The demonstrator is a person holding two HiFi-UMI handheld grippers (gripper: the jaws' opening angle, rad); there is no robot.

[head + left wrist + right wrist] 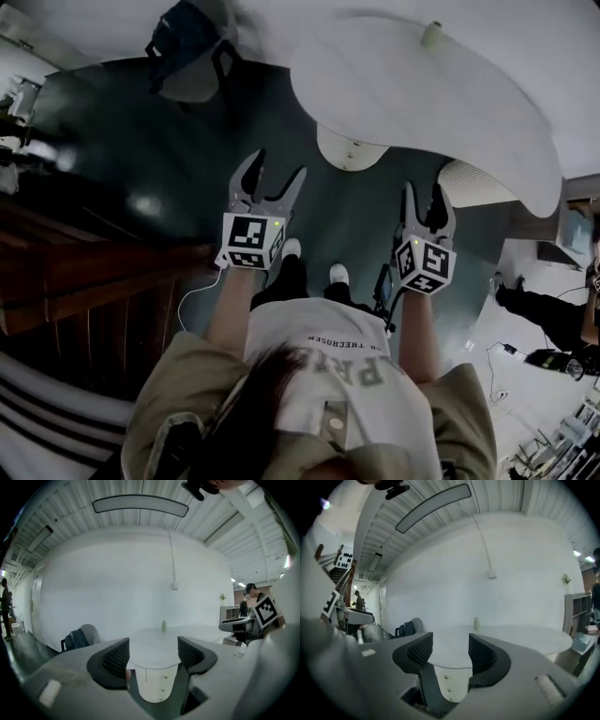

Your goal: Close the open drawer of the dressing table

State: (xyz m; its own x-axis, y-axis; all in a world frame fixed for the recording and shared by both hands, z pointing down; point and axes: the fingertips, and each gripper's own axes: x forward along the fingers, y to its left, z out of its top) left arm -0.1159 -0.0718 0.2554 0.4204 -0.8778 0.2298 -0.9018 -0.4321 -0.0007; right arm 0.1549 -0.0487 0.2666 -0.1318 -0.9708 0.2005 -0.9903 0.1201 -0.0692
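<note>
White fills the far end of the room: a dressing table (422, 103) with a curved top, and under it a drawer column (158, 686) showing three small knobs. The column sits straight ahead of the left gripper (153, 653), framed in the gap between its fingers. Those fingers are spread, with nothing between them. The right gripper (451, 651) is likewise spread wide and empty, with the same column low between its fingers. Both are well short of the table.

Which drawer stands out I cannot tell from here. My guess is that the approach comes first: walk in, find the protruding front, lay a finger flat on its face beside the knob, and push straight so it does not skew.

A small pale bottle (164, 626) stands on the tabletop beyond the fingertips. Left of the fingers, a chair (86, 634) carries a dark backpack. The floor (122, 150) is dark and glossy, and wooden steps (84, 272) sit outside the left gripper.
</note>
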